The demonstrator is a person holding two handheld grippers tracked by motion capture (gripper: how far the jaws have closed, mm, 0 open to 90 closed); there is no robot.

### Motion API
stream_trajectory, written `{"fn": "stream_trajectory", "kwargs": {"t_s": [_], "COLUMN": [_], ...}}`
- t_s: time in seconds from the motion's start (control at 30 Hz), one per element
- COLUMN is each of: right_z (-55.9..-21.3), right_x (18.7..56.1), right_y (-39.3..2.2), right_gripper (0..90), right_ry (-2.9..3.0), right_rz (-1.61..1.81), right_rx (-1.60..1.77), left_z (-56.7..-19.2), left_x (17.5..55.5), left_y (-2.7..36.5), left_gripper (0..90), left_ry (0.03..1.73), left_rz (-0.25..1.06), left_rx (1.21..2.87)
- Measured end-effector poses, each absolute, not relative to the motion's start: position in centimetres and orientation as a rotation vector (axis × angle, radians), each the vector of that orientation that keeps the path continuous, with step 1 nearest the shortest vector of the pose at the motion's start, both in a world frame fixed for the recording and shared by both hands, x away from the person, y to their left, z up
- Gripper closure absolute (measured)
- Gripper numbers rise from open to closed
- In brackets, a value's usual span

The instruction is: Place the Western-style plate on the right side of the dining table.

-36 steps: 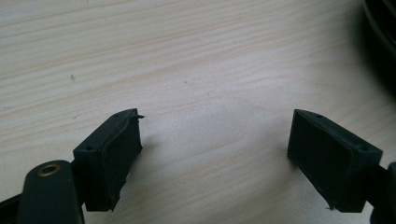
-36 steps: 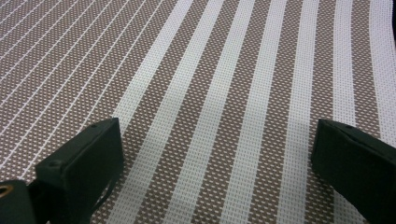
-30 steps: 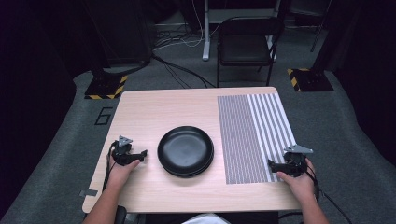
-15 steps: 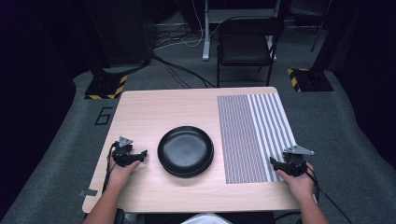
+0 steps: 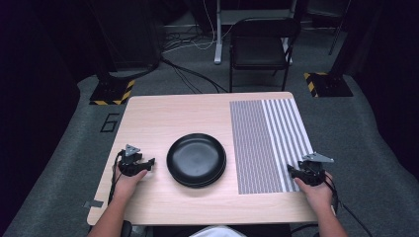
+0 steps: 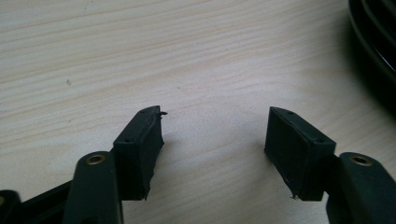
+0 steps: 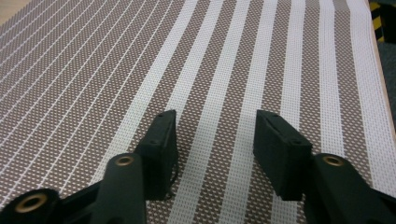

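Looking down from the high view on a pale wooden table (image 5: 163,118) set on grey carpet in a dark room, black chair (image 5: 260,47) and loose cables beyond the far edge, yellow-and-black striped floor stands (image 5: 109,92) off both far corners. Black plate (image 5: 196,159) at table centre, closer to the near edge; brown-and-white striped placemat (image 5: 267,143) flat along the right side, reaching from far edge most of the way to the near one. Left gripper (image 5: 148,162) resting on bare wood just beside the plate's left rim, not touching; right gripper (image 5: 290,171) low over the placemat's near right corner, close to the table edge. Open wood across the far half. From the left gripper view: left gripper (image 6: 212,133) with jaws apart, just been closing, only wood grain between them, plate rim (image 6: 373,42) dark at upper right. From the right gripper view: right gripper (image 7: 215,140) with jaws apart, likewise just been closing, only placemat (image 7: 140,60) weave between them, table edge and carpet at far right.
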State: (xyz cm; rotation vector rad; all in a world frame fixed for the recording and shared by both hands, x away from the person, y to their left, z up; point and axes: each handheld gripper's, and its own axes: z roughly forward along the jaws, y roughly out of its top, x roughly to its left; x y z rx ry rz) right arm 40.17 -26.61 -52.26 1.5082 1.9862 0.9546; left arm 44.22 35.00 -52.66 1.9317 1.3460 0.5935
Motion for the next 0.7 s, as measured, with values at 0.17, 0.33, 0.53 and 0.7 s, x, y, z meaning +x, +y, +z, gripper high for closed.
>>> {"fn": "stream_trajectory", "kwargs": {"t_s": [0.17,0.33,0.53,0.7], "right_z": [-51.6,-51.1,-50.8,-50.1], "right_x": [39.8,39.5,39.3,38.9], "right_y": [-26.6,-26.1,-25.7,-25.4], "right_gripper": [55.3,56.6,57.1,56.8], "right_ry": [1.980,2.001,2.003,1.992], "right_rz": [0.971,0.957,0.956,0.994], "right_rx": [1.513,1.481,1.470,1.466], "left_z": [-52.3,-51.7,-51.2,-50.6], "left_x": [44.1,43.9,43.6,43.3], "left_y": [34.9,34.7,34.5,34.4], "left_gripper": [45.1,46.0,45.9,46.0], "left_ry": [1.357,1.339,1.316,1.311], "left_rz": [0.559,0.568,0.568,0.552], "left_rx": [1.926,1.935,1.936,1.900]}}
